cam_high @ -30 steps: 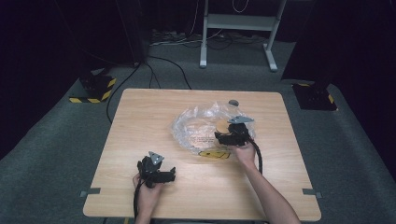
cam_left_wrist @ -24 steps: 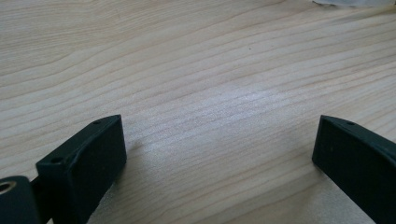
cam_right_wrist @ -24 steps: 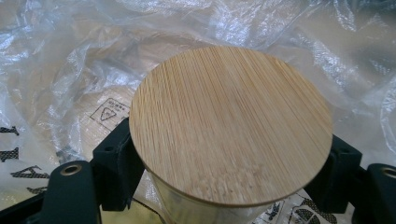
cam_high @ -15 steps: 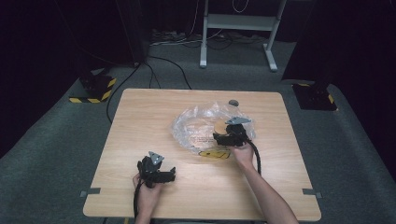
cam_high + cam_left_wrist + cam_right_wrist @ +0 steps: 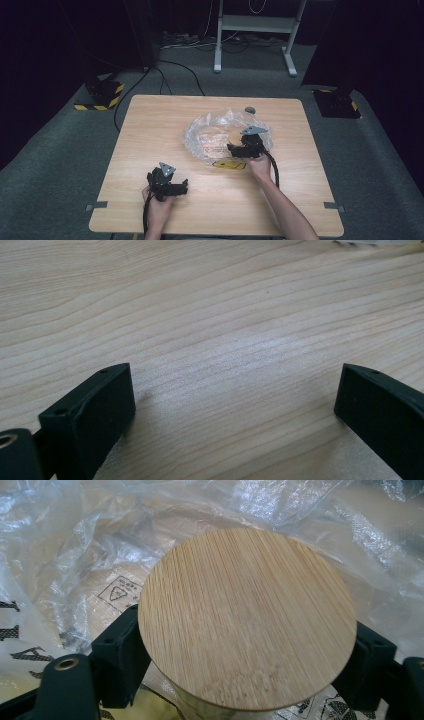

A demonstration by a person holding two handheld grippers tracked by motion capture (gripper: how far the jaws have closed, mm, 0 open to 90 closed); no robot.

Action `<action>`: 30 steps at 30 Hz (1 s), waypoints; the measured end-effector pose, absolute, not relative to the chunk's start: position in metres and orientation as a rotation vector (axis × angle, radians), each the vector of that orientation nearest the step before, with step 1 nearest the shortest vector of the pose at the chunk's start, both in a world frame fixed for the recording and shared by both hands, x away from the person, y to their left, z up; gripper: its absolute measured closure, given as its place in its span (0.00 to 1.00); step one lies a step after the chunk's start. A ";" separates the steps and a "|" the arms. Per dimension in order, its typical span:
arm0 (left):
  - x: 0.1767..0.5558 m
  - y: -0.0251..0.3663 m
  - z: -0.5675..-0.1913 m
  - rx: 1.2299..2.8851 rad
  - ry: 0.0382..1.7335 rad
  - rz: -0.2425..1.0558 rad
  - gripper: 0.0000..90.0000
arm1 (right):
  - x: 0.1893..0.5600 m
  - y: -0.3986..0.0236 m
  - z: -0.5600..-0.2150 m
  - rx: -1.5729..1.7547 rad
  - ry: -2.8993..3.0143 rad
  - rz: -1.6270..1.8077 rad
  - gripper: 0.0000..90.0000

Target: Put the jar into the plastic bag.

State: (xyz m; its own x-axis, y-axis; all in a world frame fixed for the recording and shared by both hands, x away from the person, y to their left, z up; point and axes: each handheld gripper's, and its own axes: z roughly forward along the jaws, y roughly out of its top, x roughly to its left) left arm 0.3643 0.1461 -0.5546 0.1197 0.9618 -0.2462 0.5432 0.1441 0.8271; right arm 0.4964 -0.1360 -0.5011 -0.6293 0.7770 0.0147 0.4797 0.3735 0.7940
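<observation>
A round bamboo lid (image 5: 247, 615) sits between the jaws of my right gripper (image 5: 245, 652), which is shut on its rim; something glassy shows just under it. In the high view the lid (image 5: 234, 138) and right gripper (image 5: 240, 149) are over a crumpled clear plastic bag (image 5: 207, 135) at the table's middle. My left gripper (image 5: 176, 187) rests near the front edge, held by a hand. Its jaws stand wide apart over bare wood, so the left gripper (image 5: 235, 395) is open and holds nothing.
The wooden table (image 5: 150, 125) has bare wood on its left half. A small grey round object (image 5: 249, 110) lies behind the bag. A yellow-and-black label (image 5: 227, 164) lies at the bag's front edge. Printed warning marks (image 5: 120, 592) show through the plastic.
My right gripper with the lid has edged slightly to the left over the bag. The left gripper has not moved.
</observation>
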 end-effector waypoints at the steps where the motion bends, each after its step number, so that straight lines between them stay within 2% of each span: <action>1: 0.364 0.146 -0.555 1.515 1.539 0.598 0.03 | 0.496 -0.137 -0.500 1.095 2.276 1.147 0.21; 10: 0.364 0.146 -0.555 1.515 1.539 0.598 0.03 | 0.494 -0.144 -0.494 1.095 2.268 1.190 0.18; 30: 0.364 0.146 -0.555 1.515 1.539 0.598 0.03 | 0.482 -0.154 -0.476 1.039 2.224 1.247 0.18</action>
State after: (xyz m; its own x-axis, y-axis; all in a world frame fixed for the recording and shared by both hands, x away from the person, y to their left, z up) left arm 0.3643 0.1461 -0.5547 0.1199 0.9618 -0.2460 0.5434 0.1438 0.8271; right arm 0.4819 -0.1535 -0.4759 -0.6511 0.7586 0.0231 0.4156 0.3309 0.8472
